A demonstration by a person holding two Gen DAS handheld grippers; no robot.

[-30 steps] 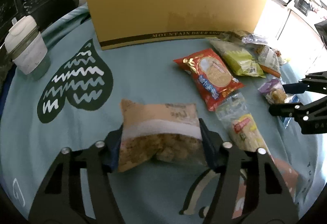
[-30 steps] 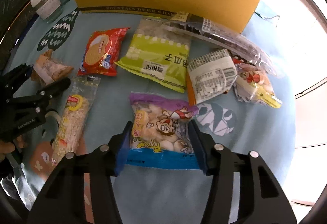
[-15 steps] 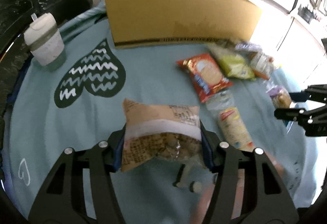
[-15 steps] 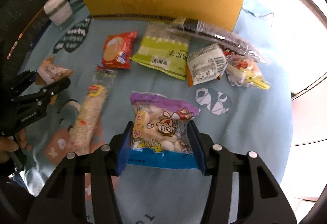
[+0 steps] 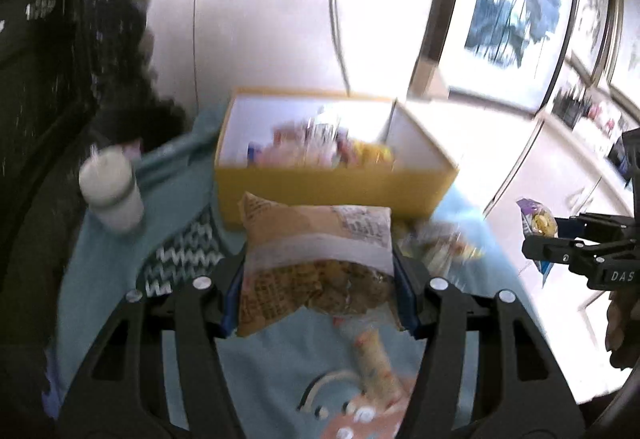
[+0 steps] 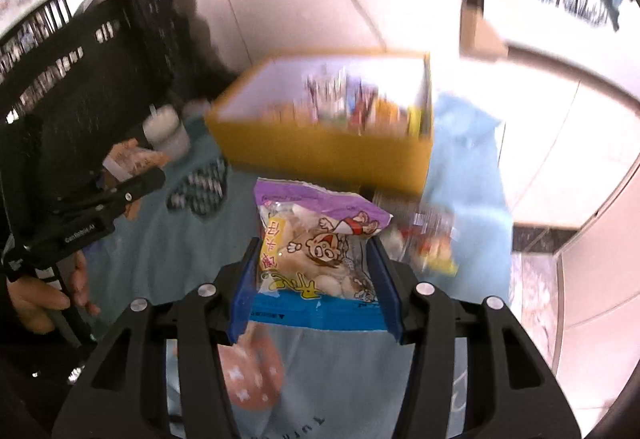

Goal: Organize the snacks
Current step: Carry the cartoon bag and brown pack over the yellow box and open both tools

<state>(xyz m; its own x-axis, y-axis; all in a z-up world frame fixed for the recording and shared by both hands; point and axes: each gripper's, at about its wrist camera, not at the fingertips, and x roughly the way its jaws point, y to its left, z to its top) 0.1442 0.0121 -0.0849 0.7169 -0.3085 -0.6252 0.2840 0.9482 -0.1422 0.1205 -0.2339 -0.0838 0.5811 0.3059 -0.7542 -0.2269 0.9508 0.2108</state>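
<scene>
Both grippers have come up off the blue cloth since a second ago, each carrying its packet with it, and the yellow box (image 5: 332, 187), which then showed only its front wall, now shows its white inside.

We see the left gripper (image 5: 318, 295) clamped on a tan snack bag (image 5: 316, 251): its blue pads press the bag's two sides, and the bag stands up between the fingers, its clear lower part showing brown pieces. Our right gripper (image 6: 314, 291) is closed on a purple-topped snack packet (image 6: 316, 243) with a cartoon figure printed on it and a blue strip along its bottom edge; the pads bear on both sides of it.

Ahead of both packets the yellow box sits on the blue cloth (image 5: 100, 279), and a blurred jumble of colourful packets lies inside it. Just to the left of the box stands a white cup with a lid (image 5: 112, 191).

Below the left gripper a long pale snack stick packet (image 5: 376, 367) lies on the cloth. To its right, near the box's front corner, more packets lie in a blurred cluster (image 5: 440, 247).

From the right wrist view, a hand (image 6: 44, 291) grips the left gripper's handle at the left edge. All is smeared by motion, so we cannot read any labels.
</scene>
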